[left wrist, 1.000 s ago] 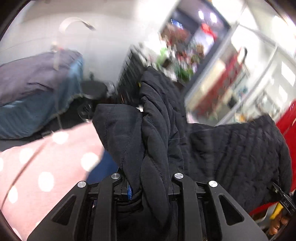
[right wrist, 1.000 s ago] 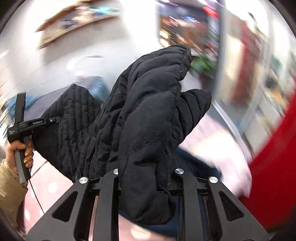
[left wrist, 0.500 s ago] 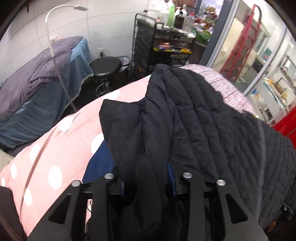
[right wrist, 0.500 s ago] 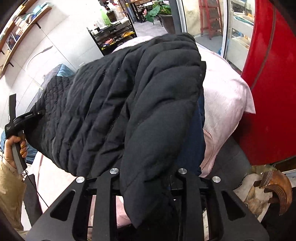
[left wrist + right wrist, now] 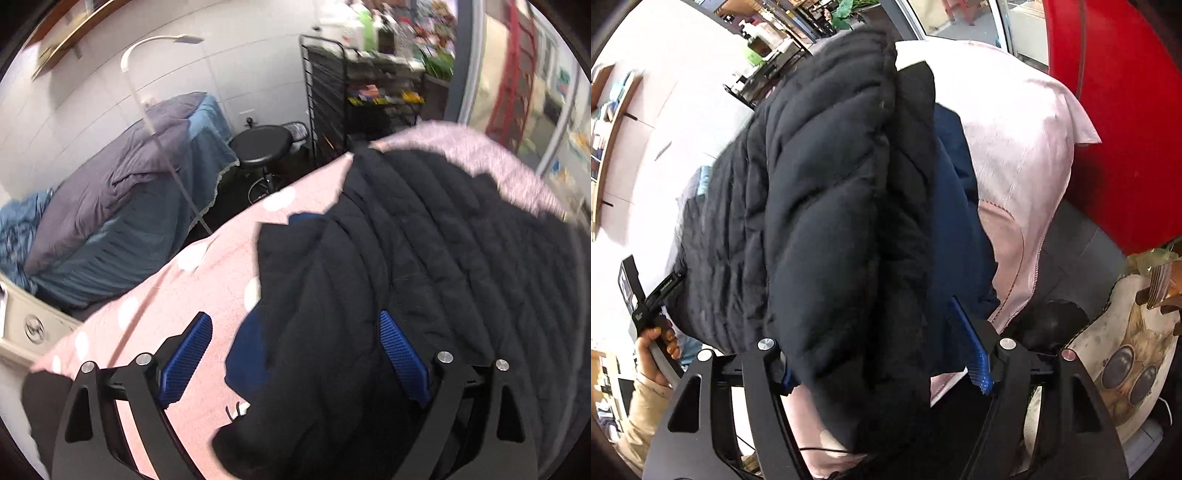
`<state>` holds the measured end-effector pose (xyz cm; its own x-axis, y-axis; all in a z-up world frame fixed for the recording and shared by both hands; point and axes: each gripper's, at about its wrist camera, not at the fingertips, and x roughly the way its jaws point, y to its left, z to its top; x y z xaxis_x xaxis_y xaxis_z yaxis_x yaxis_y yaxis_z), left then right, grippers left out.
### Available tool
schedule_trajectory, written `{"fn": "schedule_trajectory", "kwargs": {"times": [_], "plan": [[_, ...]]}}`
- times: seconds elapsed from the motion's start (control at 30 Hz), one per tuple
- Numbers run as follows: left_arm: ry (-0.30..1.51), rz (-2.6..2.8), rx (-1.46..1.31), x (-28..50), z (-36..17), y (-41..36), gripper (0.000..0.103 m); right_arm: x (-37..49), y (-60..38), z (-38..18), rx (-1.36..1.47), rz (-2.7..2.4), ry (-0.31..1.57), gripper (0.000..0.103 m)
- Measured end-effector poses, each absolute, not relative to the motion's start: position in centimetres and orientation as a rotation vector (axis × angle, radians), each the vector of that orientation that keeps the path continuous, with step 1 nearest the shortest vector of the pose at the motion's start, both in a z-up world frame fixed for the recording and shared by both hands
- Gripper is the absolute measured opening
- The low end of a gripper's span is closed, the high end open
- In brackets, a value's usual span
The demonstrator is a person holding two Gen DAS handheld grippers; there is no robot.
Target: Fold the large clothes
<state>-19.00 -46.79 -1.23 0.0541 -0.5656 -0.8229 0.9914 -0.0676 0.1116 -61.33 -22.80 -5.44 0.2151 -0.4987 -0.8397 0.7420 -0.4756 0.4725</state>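
A black quilted jacket point(image 5: 424, 258) with a navy lining point(image 5: 247, 350) lies on a pink polka-dot bed cover point(image 5: 207, 280). My left gripper point(image 5: 293, 319) hangs over the jacket's near edge, its jaws opening wide. Both blue pads point(image 5: 184, 362) are bare and the cloth lies loose between them. In the right wrist view the jacket point(image 5: 831, 203) is bunched in a thick fold over the pale pink cover point(image 5: 1015, 147). My right gripper point(image 5: 871, 332) straddles that fold with its jaws opening. Its right pad point(image 5: 967, 347) stands free of the cloth; the left pad is mostly hidden.
A bed with a grey-blue quilt point(image 5: 110, 206), a black stool point(image 5: 260, 144), a black shelf rack point(image 5: 332, 85) and a white lamp point(image 5: 147, 48) stand beyond the bed. A red panel point(image 5: 1119, 110) and a cat-face mat point(image 5: 1126, 350) lie right. A hand point(image 5: 653, 332) holds the left gripper.
Both grippers came down with the jacket from mid-air onto the bed. Their jaws, shut on folds of the jacket before, have spread and let the cloth go.
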Motion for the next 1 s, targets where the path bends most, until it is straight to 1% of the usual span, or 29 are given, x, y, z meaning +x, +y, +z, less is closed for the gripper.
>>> {"fn": "schedule_trajectory", "kwargs": {"times": [0.07,0.13,0.2,0.23,0.27,0.37,0.43,0.5,0.57,0.63,0.7,0.8,0.9,1.0], "plan": [[0.656,-1.405,0.79,-17.4,0.2,-46.4,0.091,-61.2,-22.9,-4.2,1.393,-1.519,0.3,0.069],[0.665,-1.374,0.687,-15.2,2.2,-45.6,0.095,-60.6,-23.2,-2.9,1.325,-1.546,0.375,0.069],[0.691,-1.385,0.622,-14.0,3.6,-44.7,0.096,-60.3,-23.2,-1.7,1.262,-1.588,0.44,0.076],[0.702,-1.394,0.609,-13.5,4.1,-44.3,0.096,-60.4,-23.3,-0.9,1.232,-1.625,0.484,0.083],[0.705,-1.404,0.61,-13.4,4.4,-44.0,0.096,-60.6,-23.2,-0.3,1.213,-1.661,0.52,0.084],[0.663,-1.445,0.673,-14.0,5.0,-42.3,0.097,-61.4,-23.0,1.0,1.212,-1.701,0.548,0.084],[0.624,-1.445,0.722,-14.9,4.9,-41.3,0.097,-60.9,-22.9,2.3,1.156,-1.725,0.559,0.084],[0.641,-1.47,0.734,-16.1,4.7,-40.7,0.097,-59.6,-23.3,3.6,1.088,-1.726,0.574,0.084],[0.679,-1.548,0.739,-18.0,4.4,-39.8,0.097,-57.0,-23.8,5.1,0.988,-1.669,0.576,0.084],[0.676,-1.607,0.772,-20.0,3.9,-39.2,0.097,-54.2,-24.6,5.7,0.889,-1.602,0.598,0.084],[0.638,-1.648,0.83,-22.0,3.0,-38.9,0.097,-52.2,-25.3,5.1,0.825,-1.549,0.66,0.084],[0.589,-1.645,0.936,-24.1,0.7,-39.3,0.097,-51.2,-26.4,1.9,0.827,-1.544,0.778,0.084],[0.616,-1.586,0.999,-23.9,-2.4,-40.6,0.097,-52.6,-26.7,-2.3,0.938,-1.548,0.833,0.084],[0.666,-1.585,1.038,-23.4,-5.1,-41.5,0.098,-53.3,-26.7,-4.8,1.001,-1.499,0.823,0.085]]}}
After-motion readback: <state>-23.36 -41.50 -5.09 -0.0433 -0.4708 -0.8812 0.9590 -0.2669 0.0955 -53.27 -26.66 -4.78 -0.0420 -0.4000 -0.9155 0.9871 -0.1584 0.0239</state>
